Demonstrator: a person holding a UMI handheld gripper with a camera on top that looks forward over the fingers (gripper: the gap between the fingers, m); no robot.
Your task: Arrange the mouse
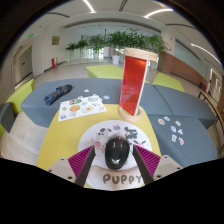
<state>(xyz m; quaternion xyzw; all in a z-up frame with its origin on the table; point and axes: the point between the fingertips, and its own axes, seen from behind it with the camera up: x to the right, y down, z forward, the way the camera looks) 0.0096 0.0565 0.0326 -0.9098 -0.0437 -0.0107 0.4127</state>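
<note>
A black computer mouse [117,152] sits between my gripper's [117,163] two fingers, over a round white mat [122,180] printed with "PUPPY" and dark paw marks. Both fingers [88,165] close in on the mouse's sides, their magenta pads flaring out on either side. The gripper is shut on the mouse. I cannot tell whether the mouse rests on the mat or is lifted just off it.
A tall red and white carton [133,85] stands just beyond the mat. A printed sheet [82,106] lies ahead to the left, with a dark object [57,94] further left. Small white pieces [175,128] lie to the right. Potted plants [120,40] line the back.
</note>
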